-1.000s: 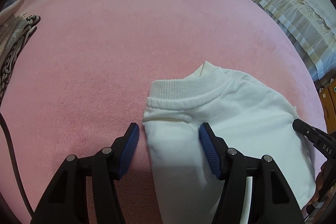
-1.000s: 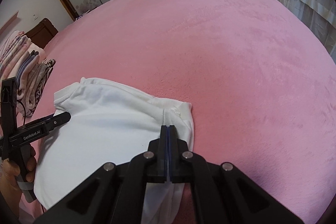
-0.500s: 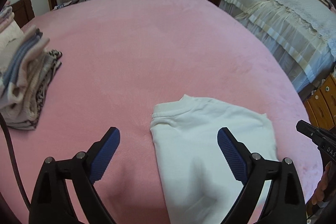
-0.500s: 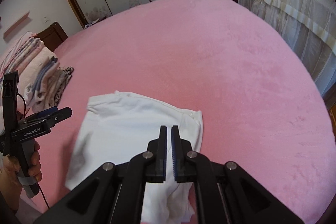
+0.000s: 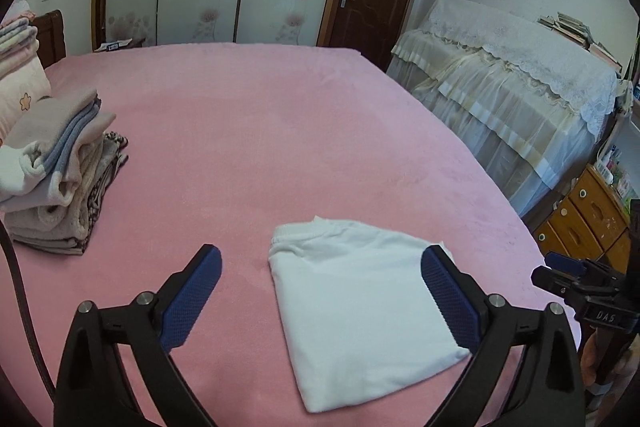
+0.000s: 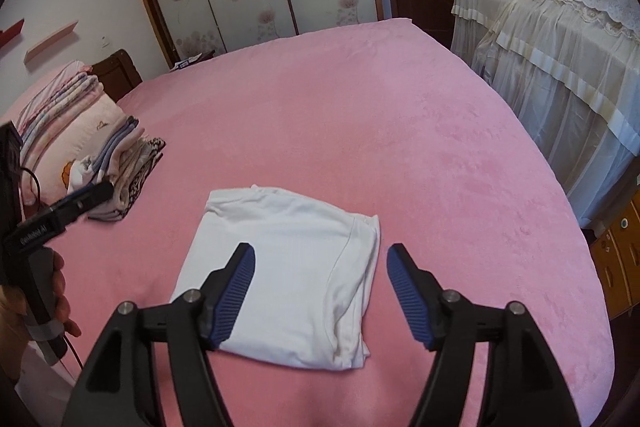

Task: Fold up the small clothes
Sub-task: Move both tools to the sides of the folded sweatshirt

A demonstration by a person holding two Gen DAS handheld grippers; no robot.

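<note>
A small white sweatshirt (image 5: 360,299) lies folded into a compact rectangle on the pink bed cover (image 5: 260,131), ribbed collar toward the far side. It also shows in the right wrist view (image 6: 288,267). My left gripper (image 5: 324,267) is open and empty, raised above the garment's near left part. My right gripper (image 6: 320,263) is open and empty, raised above the garment's near right part. Each gripper appears at the edge of the other view: the right one (image 5: 560,273) and the left one (image 6: 92,197).
A stack of folded clothes (image 5: 56,171) sits on the bed's left side, also in the right wrist view (image 6: 124,163). A lace-covered piece of furniture (image 5: 504,75) and a wooden drawer unit (image 5: 580,227) stand right of the bed. Wardrobe doors and a brown door stand behind.
Both grippers lifted up and back from the sweatshirt. The right gripper, shut on the garment's edge a second ago, let go and opened wide. The left gripper opened wider.
</note>
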